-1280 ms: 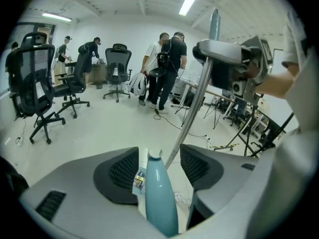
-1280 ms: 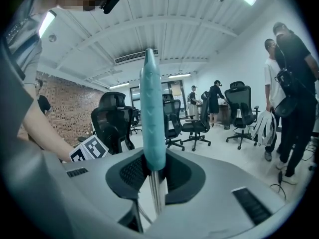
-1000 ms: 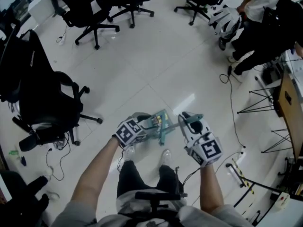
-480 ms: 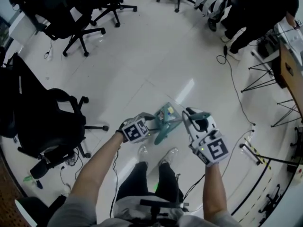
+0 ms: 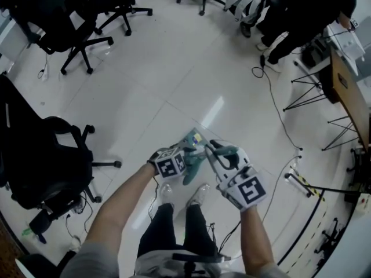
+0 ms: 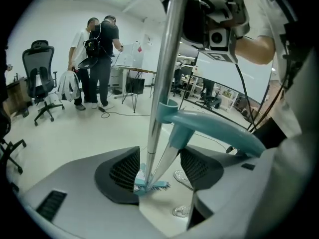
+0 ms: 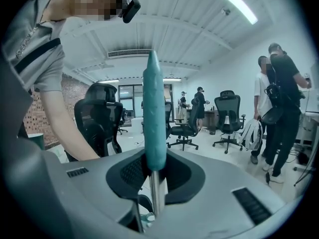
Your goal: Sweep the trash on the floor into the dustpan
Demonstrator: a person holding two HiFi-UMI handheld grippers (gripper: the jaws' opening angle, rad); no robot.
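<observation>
Two tools are engaged. The right tool point(image 7: 155, 171) is clenched on the broom point(image 7: 153, 118), gripping where the teal grip meets the metal shaft. The left tool point(image 6: 162, 168) has the dustpan's tapered pole between its pads and appears clamped on it, and the broom shaft passes through the same gap.

**Location.** In the head view the dustpan point(image 5: 195, 138) sits low over the floor point(image 5: 174, 74), just ahead of the person's shoes point(image 5: 200, 193). Contact with the floor cannot be confirmed. The broom head point(image 6: 149, 185) is down at the floor beside the pan.

**Step in hand.** Judged as positioning: pan and broom are brought together in front of the feet, and no sweeping stroke is evident. No loose trash can be made out on the floor.

**Orientation.** The broom's long axis stands near upright, grip end up and bristles down. The dustpan pole rises from the pan towards the left tool, leaning slightly against the broom shaft.

**Next move.** Seat the pan's lip flat on the floor, then separate the broom from the pole and draw the bristles towards the pan mouth.
</observation>
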